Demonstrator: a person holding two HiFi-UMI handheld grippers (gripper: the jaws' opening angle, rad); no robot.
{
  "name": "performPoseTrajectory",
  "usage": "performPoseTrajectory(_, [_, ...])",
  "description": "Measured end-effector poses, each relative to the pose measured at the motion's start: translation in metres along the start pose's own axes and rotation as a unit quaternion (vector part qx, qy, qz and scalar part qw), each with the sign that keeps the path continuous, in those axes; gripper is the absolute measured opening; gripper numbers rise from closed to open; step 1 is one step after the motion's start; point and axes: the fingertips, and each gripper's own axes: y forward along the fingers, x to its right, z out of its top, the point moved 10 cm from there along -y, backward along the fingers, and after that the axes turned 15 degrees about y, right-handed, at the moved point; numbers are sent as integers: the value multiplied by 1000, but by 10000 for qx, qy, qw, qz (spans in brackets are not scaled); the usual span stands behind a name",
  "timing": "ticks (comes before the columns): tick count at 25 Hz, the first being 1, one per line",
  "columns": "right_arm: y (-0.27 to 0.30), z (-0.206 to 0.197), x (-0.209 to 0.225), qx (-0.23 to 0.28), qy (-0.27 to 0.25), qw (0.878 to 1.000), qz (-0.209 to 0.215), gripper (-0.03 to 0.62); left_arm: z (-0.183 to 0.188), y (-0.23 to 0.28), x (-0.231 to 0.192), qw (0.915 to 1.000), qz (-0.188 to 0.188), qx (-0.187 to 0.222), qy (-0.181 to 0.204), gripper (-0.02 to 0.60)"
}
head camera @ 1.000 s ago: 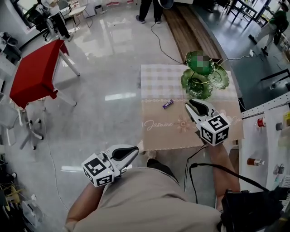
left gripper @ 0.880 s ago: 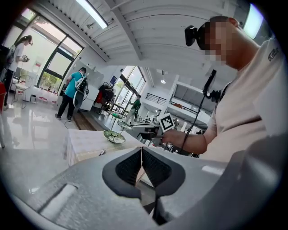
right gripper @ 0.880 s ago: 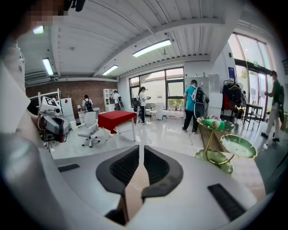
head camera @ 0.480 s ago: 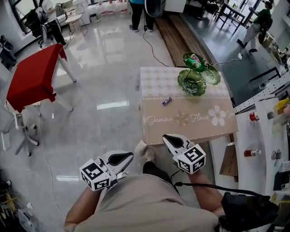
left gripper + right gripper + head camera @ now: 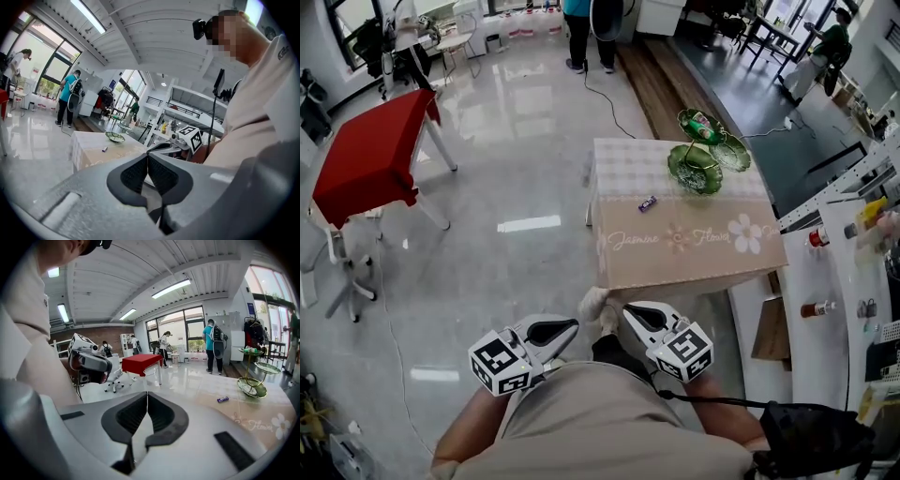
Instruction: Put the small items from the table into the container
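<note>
- The table (image 5: 712,253) stands ahead of the person and well apart from both grippers. Its cloth is checked toward the far edge and beige with a flower print toward the near edge.
- The container (image 5: 698,167) is a tiered stand of green glass dishes set toward the table's far right corner. Something small lies in its top dish, too small to name.
- The right gripper (image 5: 628,310) is held low, close to the person's body and short of the table's near edge. Its fingers are pressed together with nothing between them.
- The left gripper (image 5: 575,324) hangs just beside it, also aimed toward the table. Its fingers likewise meet and are empty.
- The small item (image 5: 648,202), a purple wrapped piece, lies on the table nearer the left edge than the right, about halfway between the near and far edges. It is left of the container's lowest dish and apart from it. Its long axis slants from near-left to far-right.
- Judged from this, the small item lies almost straight ahead of the right gripper, so that hand looks the nearer one. A pick would call for the fingers to open first, then close across the wrapper's short side, square to that slant.
</note>
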Motion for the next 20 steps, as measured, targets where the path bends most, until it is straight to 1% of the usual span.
performPoseTrajectory(6, [1, -4, -18, -29, -114, 9999, 80, 18, -5, -16, 7, 9999, 92, -3, 83, 9])
performPoseTrajectory(11, [8, -6, -16, -100, -207, 9997, 109, 18, -9, -24, 10, 9996, 201, -46, 194, 9])
performPoseTrajectory(15, [19, -5, 9, -297, -401, 9987, 52, 20, -11, -26, 4, 9996, 263, 59, 42, 9])
performPoseTrajectory(18, [27, -2, 44, -527, -618, 9967, -30, 21, -10, -21, -4, 9994, 347, 32, -30, 9])
performPoseTrajectory(20, [33, 0, 73, -724, -837, 9937, -173, 35, -10, -13, -12, 9992, 392, 3, -89, 9])
